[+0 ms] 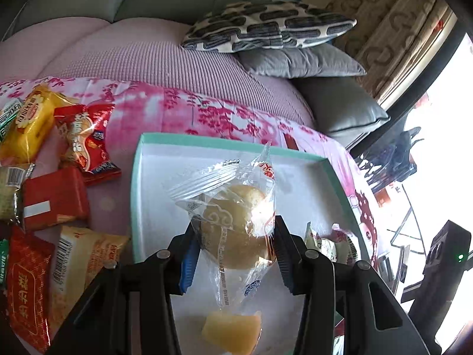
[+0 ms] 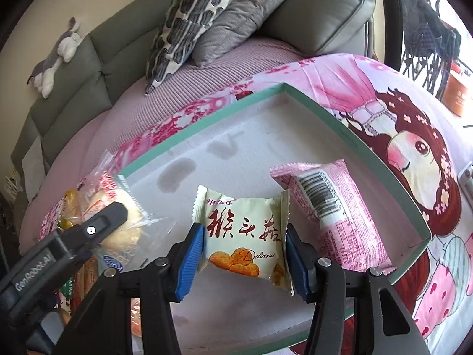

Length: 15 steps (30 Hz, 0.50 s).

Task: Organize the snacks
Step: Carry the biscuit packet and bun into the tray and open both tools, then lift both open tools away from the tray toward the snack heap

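My left gripper [image 1: 235,227] is shut on a round pale pastry in a clear wrapper [image 1: 236,207], held above the white box with a teal rim [image 1: 207,141]. In the right wrist view that pastry [image 2: 124,224] shows at the box's left edge, with a black finger [image 2: 103,222] of the left gripper across it. My right gripper [image 2: 244,230] is shut on a cream biscuit packet with red lettering [image 2: 242,222], held just above the box floor inside the teal rim [image 2: 207,130]. A pink packet with a barcode [image 2: 334,207] lies in the box to its right.
Loose snacks lie left of the box: a red packet [image 1: 56,198], a yellow one [image 1: 29,121] and a beige one [image 1: 85,254]. A pale yellow piece [image 1: 233,334] sits under the left gripper. Patterned and grey cushions [image 1: 266,26] lie on the sofa behind. A plush toy [image 2: 56,56] rests on the sofa back.
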Each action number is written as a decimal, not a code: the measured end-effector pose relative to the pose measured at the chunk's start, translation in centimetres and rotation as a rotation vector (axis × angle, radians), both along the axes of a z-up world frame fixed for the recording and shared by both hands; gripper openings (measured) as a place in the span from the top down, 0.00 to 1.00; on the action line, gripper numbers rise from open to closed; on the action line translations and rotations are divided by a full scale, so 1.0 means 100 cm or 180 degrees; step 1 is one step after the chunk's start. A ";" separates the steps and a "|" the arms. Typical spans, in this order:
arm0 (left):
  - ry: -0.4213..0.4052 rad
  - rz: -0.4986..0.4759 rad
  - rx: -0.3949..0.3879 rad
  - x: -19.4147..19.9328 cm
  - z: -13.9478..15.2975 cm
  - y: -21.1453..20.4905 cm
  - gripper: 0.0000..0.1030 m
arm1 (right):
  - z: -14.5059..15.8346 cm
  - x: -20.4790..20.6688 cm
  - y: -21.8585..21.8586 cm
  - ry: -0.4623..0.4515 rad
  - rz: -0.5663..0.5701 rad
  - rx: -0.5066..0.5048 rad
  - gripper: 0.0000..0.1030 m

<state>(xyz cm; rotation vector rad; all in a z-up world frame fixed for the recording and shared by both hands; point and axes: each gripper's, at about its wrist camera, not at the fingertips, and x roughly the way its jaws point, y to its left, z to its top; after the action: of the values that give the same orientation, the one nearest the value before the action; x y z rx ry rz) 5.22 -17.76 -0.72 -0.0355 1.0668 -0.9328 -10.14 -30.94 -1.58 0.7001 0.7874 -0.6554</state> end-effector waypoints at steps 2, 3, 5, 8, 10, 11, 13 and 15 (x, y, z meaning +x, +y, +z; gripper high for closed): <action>-0.0012 0.0004 0.0062 0.000 0.002 0.001 0.45 | 0.000 0.000 -0.001 0.0008 -0.0018 0.0016 0.43; -0.0010 0.0017 0.0063 0.000 0.004 0.002 0.42 | 0.001 0.000 -0.001 0.0018 -0.0028 0.0016 0.43; 0.0012 0.0023 0.0050 0.001 0.009 0.004 0.41 | 0.001 0.000 -0.001 0.0023 -0.0042 0.0029 0.43; -0.0005 0.0075 0.0163 -0.001 0.019 0.010 0.41 | 0.003 -0.002 -0.002 0.0008 -0.0052 0.0051 0.43; -0.0004 0.0104 0.0217 -0.001 0.025 0.014 0.41 | 0.007 -0.003 0.000 -0.0002 -0.0050 0.0035 0.42; -0.0007 0.0126 0.0234 0.000 0.027 0.016 0.41 | 0.008 -0.003 0.000 0.0001 -0.0047 0.0031 0.42; -0.0046 0.0252 0.0338 0.001 0.031 0.024 0.38 | 0.010 -0.003 0.001 -0.0002 -0.0030 0.0024 0.37; -0.0179 0.0438 0.0517 0.004 0.035 0.033 0.34 | 0.012 -0.002 0.003 0.0007 -0.0023 0.0003 0.31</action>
<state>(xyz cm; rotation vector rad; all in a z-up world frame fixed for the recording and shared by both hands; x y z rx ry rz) 5.58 -14.44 2.82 0.0508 1.0709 -0.7175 -10.35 -30.66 -0.34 0.7033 0.7876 -0.6625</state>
